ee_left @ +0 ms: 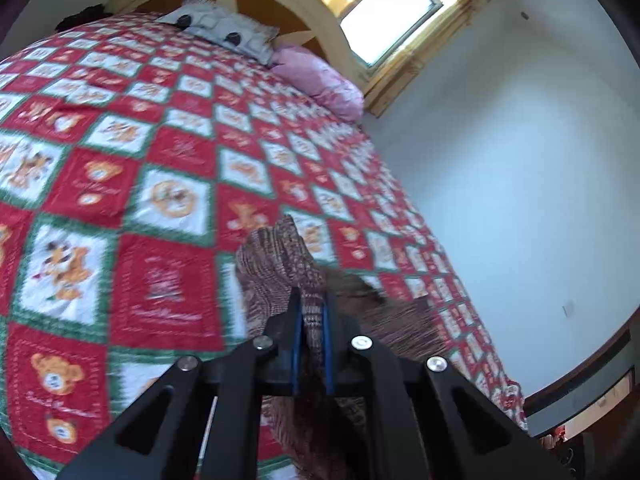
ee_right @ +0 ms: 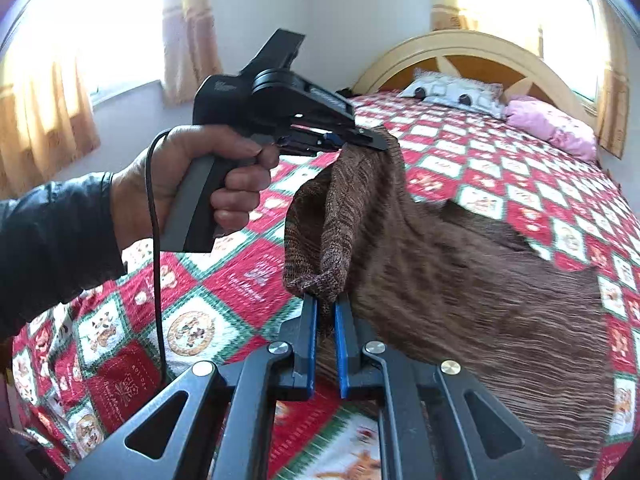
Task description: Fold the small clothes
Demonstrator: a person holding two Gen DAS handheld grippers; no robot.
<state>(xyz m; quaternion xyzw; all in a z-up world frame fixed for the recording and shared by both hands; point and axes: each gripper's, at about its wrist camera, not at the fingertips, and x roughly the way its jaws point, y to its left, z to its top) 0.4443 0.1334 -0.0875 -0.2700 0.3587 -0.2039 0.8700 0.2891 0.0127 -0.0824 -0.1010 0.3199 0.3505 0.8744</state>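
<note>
A bed (ee_right: 520,152) fills both views, covered by a red, white and green patchwork quilt (ee_left: 120,184) printed with teddy bears. At its far end stands an arched cream and orange headboard (ee_right: 476,54), with curtained windows (ee_right: 48,40) on the walls behind and beside it. Against the headboard lie a grey patterned pillow (ee_left: 224,28) and, just to its right, a pink pillow (ee_left: 320,80).

A brown knitted garment (ee_right: 460,280) is spread across the near right part of the quilt; most of it lies on the bed, while one edge is lifted off it, gathered into a hanging band.

The person's left hand (ee_right: 192,184), in a dark sleeve, grips the pistol handle of the left tongs (ee_right: 360,140), which are seen from the side in the right wrist view, raised above the quilt. Their tips are pressed together on the upper end of the lifted knit. In the left wrist view the left tongs (ee_left: 314,312) show blue-lined fingers (ee_left: 296,336) squeezed on a fold of the same fabric.

The right tongs (ee_right: 326,312) sit lower and nearer, their blue-lined fingers (ee_right: 312,340) close together and pinching the bottom end of the hanging band, so the band stretches between the two tools.
</note>
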